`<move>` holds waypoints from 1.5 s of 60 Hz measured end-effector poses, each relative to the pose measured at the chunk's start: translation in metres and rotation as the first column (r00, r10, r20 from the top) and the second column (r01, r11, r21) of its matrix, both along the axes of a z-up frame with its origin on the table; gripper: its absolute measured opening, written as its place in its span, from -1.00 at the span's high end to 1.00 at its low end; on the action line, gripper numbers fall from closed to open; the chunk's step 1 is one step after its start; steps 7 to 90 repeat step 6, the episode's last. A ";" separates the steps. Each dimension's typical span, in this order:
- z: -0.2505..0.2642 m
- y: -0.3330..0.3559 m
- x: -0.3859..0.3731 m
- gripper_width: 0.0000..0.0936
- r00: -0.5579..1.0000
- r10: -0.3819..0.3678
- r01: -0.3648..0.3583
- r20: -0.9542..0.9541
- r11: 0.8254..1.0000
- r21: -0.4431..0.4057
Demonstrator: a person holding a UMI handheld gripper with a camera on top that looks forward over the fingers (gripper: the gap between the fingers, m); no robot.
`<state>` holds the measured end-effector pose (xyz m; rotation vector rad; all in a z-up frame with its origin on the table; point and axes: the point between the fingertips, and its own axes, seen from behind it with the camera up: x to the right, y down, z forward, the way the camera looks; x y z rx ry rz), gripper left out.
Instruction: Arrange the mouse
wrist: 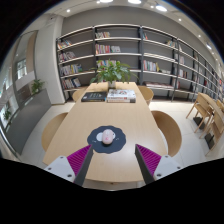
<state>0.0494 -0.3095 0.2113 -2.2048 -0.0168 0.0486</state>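
Library room with shelves (pixel 120 52) at top, wooden table (pixel 100 115) in centre, mouse (pixel 106 136) on dark mat (pixel 106 141), lower centre, gripper (pixel 107 160) open wide, holding nothing

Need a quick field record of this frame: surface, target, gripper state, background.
surface: light wooden table, chairs around it
mat: dark round mouse pad near the table's front edge
target: pale mouse resting on the mouse pad
gripper: gripper open, holding nothing; mouse just ahead of the fingers, roughly centred between them
far end of table: keyboard, stack of books, potted plant
background: bookshelves along the wall
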 end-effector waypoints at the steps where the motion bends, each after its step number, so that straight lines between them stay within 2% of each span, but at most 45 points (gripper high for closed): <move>1: -0.002 0.001 0.000 -0.81 1.000 0.002 -0.002 0.000 1.000 0.002; 90: -0.004 0.000 0.000 -0.82 1.000 0.001 -0.001 -0.005 1.000 0.001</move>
